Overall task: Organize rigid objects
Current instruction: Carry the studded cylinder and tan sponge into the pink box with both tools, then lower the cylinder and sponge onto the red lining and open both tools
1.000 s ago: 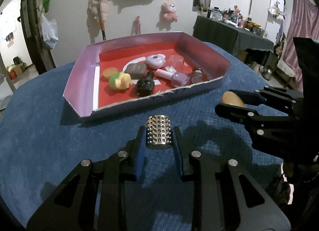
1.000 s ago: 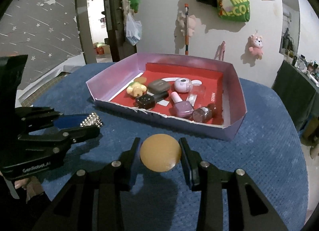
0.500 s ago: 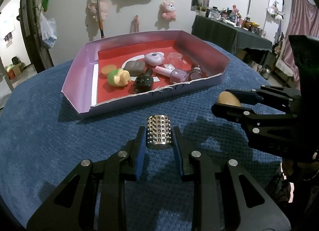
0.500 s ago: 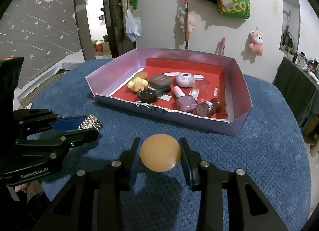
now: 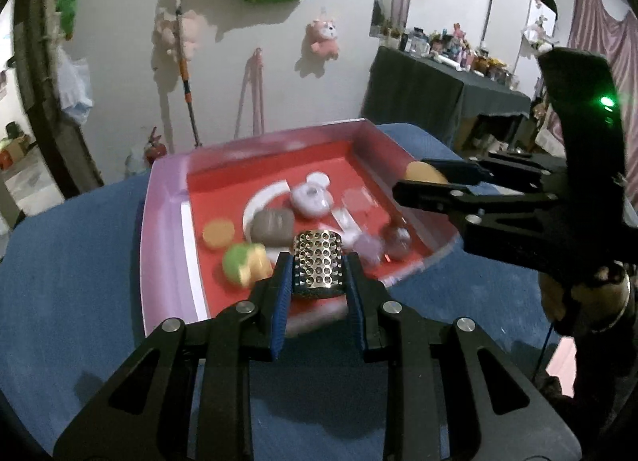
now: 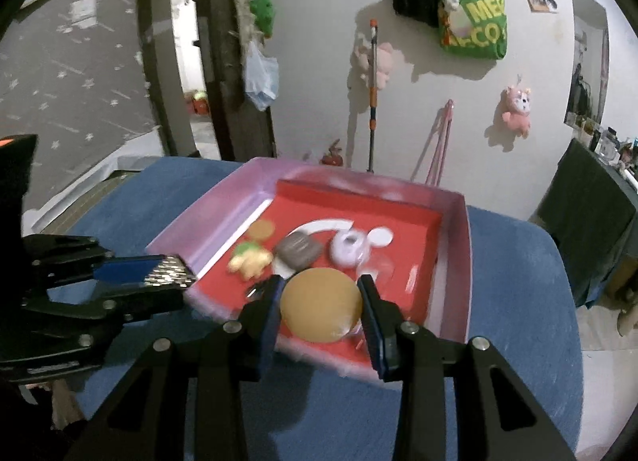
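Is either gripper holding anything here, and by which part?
Both are. The left gripper clamps a studded metal piece by its two side edges. The right gripper pinches a tan disc across its rim, flat face toward the camera.

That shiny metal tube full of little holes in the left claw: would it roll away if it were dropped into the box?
Probably. The perforated silver metal cylinder has a curved wall, so on its side it would likely roll. It looks rigid: the left gripper squeezes it without denting. The pink-walled, red-floored cardboard box should stop it.
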Tool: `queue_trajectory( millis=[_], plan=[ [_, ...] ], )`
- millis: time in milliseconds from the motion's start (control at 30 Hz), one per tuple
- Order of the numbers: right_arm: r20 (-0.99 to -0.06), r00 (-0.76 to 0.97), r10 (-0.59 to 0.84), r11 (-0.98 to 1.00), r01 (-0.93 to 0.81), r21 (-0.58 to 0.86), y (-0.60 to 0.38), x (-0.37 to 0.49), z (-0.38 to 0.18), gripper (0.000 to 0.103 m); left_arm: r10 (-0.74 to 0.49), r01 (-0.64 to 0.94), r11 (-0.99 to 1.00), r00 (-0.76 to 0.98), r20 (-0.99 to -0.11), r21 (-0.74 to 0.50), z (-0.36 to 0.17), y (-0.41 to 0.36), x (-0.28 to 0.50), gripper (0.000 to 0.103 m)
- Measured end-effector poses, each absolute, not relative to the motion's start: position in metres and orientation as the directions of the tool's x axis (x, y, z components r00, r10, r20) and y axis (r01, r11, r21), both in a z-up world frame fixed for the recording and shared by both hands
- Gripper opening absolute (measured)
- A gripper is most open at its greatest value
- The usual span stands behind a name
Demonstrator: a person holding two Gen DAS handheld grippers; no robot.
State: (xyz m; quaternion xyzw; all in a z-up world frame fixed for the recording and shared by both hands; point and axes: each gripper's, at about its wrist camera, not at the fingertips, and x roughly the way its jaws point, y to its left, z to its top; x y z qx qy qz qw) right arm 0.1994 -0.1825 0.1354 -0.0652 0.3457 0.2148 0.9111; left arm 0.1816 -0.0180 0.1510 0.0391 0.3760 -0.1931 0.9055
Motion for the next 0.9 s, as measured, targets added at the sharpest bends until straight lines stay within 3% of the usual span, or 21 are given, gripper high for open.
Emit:
queue_trajectory(
  millis=[333, 500, 900],
  plan=[
    [-0.825, 0.527, 0.206, 0.927, -0.374, -0.008, -0.172, 0.327, 0.105, 0.04, -0.239, 0.382, 0.923, 0.479, -0.844, -0.044, 0.115, -0.033, 0.316, 0.024],
    [-0.888, 0.442, 0.129, 0.929, -0.368, -0.048, -0.161, 0.36, 0.082, 0.04, -0.204, 0.37, 0.929, 0.435, -0.877, -0.033, 0.096, -0.035, 0.352, 0.024],
    [-0.928, 0.372, 0.016, 0.929, -0.348, -0.123, -0.16, 0.381, 0.057, 0.04, -0.175, 0.372, 0.928, 0.381, -0.908, -0.023, 0.071, -0.047, 0.385, 0.024]
  ],
)
